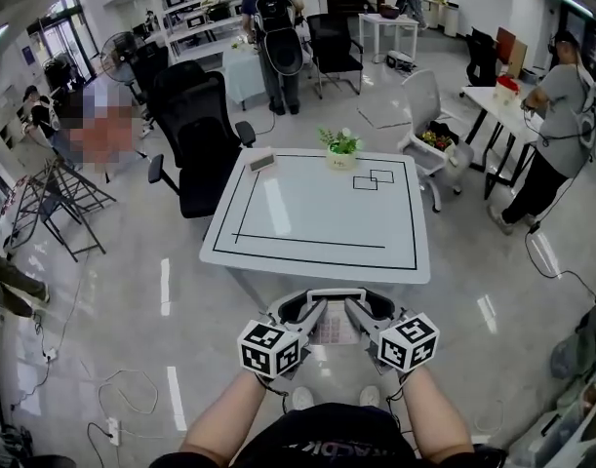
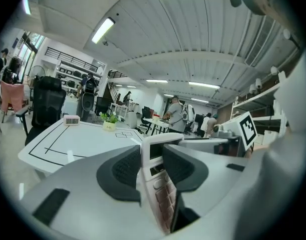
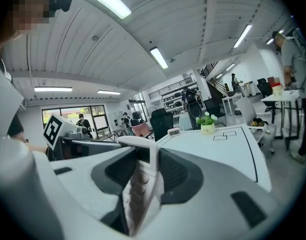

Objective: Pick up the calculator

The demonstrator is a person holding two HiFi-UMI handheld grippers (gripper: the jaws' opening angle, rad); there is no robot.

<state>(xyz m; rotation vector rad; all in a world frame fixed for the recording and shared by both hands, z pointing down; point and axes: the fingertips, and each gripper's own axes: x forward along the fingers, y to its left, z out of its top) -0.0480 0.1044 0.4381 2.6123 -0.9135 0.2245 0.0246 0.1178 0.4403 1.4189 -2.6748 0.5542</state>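
Two grippers are clamping the calculator [image 1: 335,328] clear of the bench [image 1: 317,224].
Head view: the left gripper [image 1: 315,312] and right gripper [image 1: 359,312] are holding it before the near edge. Left gripper view: the jaws are pinching it edge-on. Right gripper view: likewise. The pickup looks done; next, a steady hold.

Place: open-plan office or lab workspace.
Floor: glossy pale floor [image 1: 132,291] with loose cables [image 1: 122,390] trailing across it.
Furniture: white table [image 1: 317,232] marked with black lines; black office chairs [image 1: 195,135]; a side table [image 1: 497,105] further off.
Storage: shelving [image 1: 195,8] along the far wall, loaded with equipment.
Ceiling: panelled, with strip lights [image 2: 102,30].
People: several standing at work, one wearing a backpack [image 1: 276,37], another person [image 1: 561,125] at the side table.
Extras: standing fan [image 1: 117,61], potted plant [image 1: 341,147].
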